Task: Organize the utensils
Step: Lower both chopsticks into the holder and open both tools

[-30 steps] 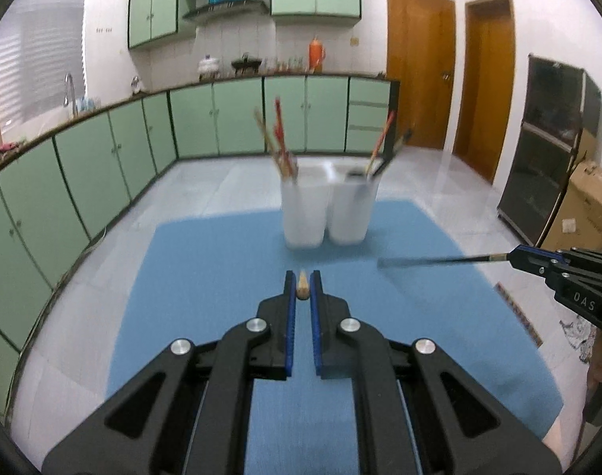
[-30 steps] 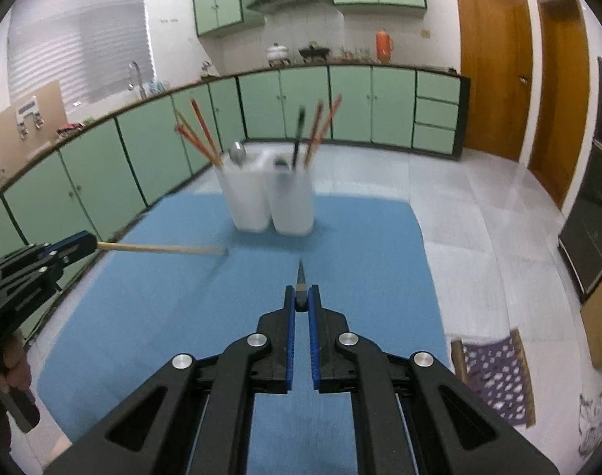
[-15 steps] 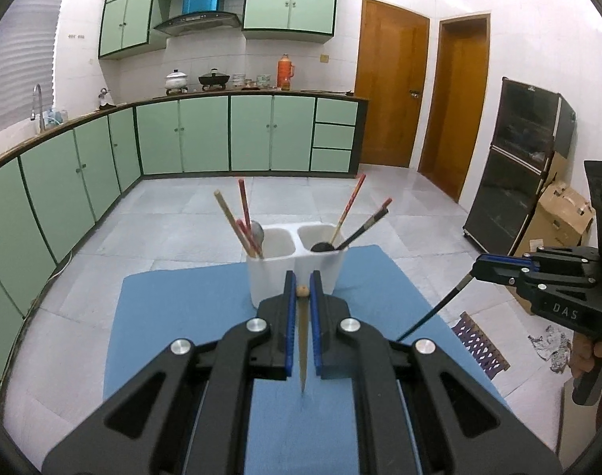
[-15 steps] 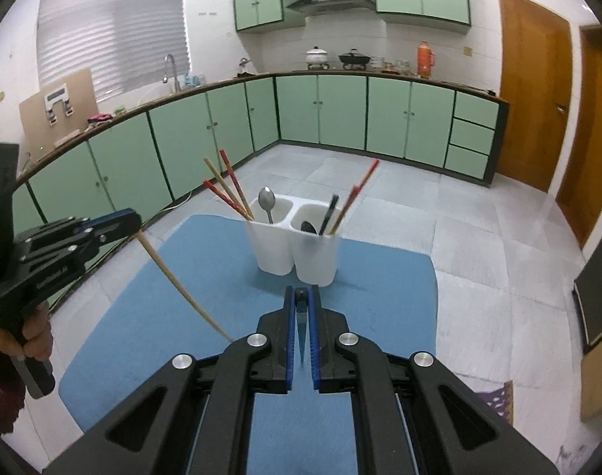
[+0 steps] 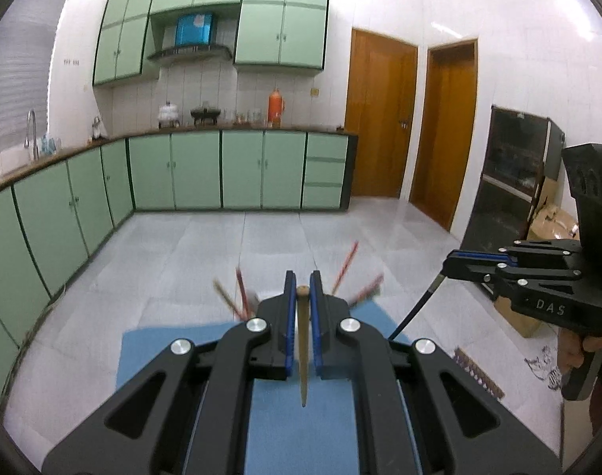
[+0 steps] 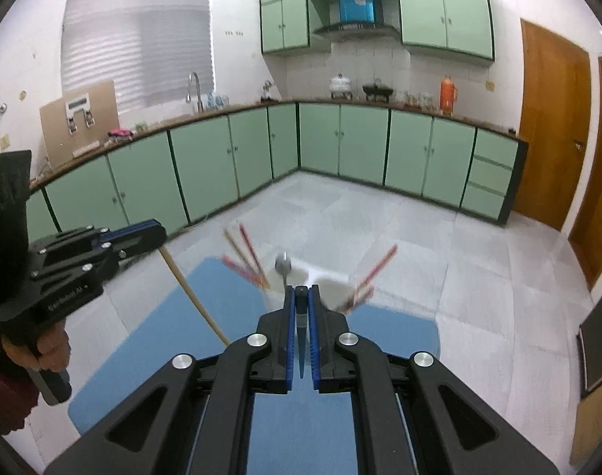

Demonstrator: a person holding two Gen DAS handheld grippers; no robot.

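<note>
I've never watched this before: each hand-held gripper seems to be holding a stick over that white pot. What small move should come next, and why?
Probably lower the left hand-held gripper so its wooden chopstick, hanging point down, slides into the white holder. The holder sits just ahead and below, already holding chopsticks and a spoon. The right hand-held gripper grips a dark chopstick the same way and could follow.
</note>
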